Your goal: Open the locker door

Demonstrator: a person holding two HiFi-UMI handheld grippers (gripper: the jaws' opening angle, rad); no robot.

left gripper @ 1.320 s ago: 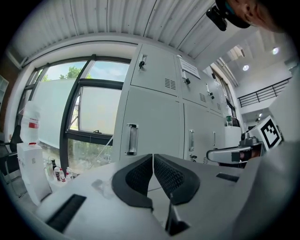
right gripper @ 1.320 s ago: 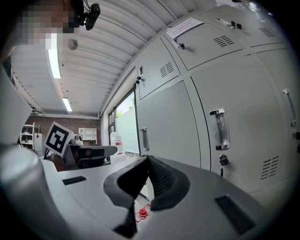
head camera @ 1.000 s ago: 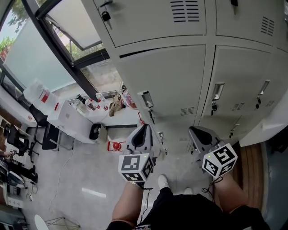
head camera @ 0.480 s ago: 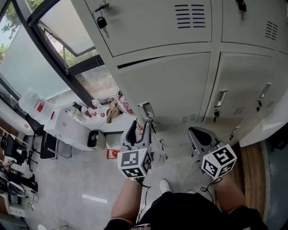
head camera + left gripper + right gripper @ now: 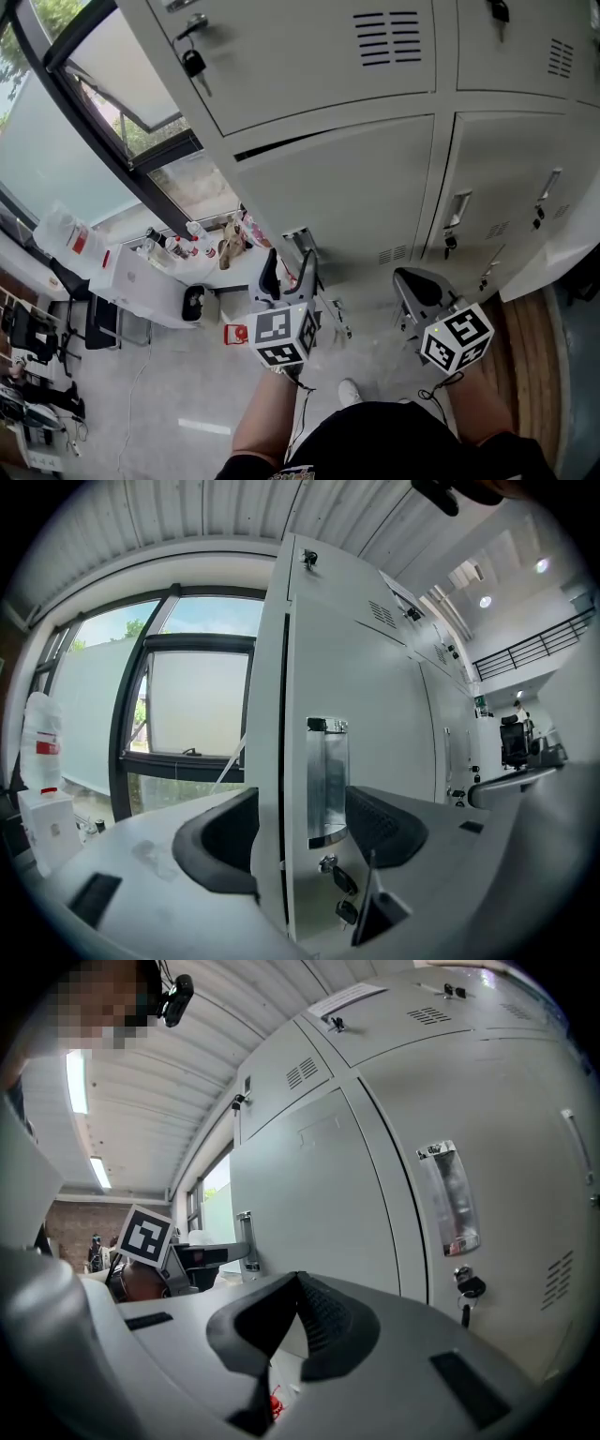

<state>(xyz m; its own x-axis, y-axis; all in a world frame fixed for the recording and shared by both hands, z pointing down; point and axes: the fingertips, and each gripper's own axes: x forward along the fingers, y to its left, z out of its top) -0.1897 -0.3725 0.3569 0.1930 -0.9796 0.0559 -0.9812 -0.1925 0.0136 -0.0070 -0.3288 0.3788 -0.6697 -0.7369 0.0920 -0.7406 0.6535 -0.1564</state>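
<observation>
Left gripper view: left gripper [image 5: 298, 832] jaws just opened wide, straddling edge of pale grey metal locker door [image 5: 375, 686]. Right gripper [image 5: 296, 1309] jaws together, empty.

We find no writing that we can read. The white sheet [image 5: 349, 999] high on the lockers [image 5: 309, 1194] is too small to make out. So is the red label [image 5: 47, 746] on the bottle [image 5: 37, 724] left of the lockers. The left cube [image 5: 283, 337] and right cube [image 5: 457, 337], below the lockers, bear only black-and-white square patterns.
</observation>
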